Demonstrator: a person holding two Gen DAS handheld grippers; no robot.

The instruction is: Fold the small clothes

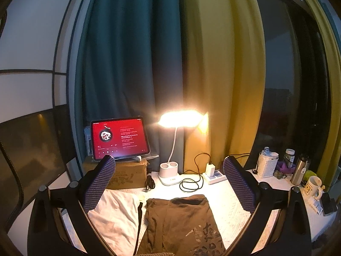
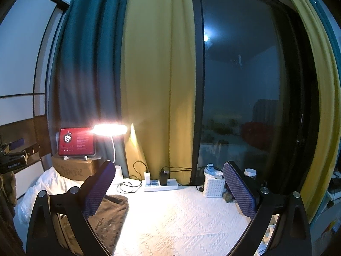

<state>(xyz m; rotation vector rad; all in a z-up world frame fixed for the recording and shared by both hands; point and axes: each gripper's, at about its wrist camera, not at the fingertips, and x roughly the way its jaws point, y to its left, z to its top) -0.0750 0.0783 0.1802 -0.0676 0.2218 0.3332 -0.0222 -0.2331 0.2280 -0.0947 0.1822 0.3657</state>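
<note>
Found brown shirt (image 1: 181, 224) laid flat on white cloth (image 2: 181, 217), possibly half-folded (edges cropped), remaining folds pending; left gripper (image 1: 168, 183) and right gripper (image 2: 168, 188) both spread, holding nothing, hovering above.

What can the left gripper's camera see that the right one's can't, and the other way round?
Only the left wrist view shows the printed characters on the brown garment, the mug and the steel flask. Only the right wrist view shows the dark window glass head-on and the other gripper at its left edge. Both show the lit lamp, red tablet, power strip and white basket.
</note>
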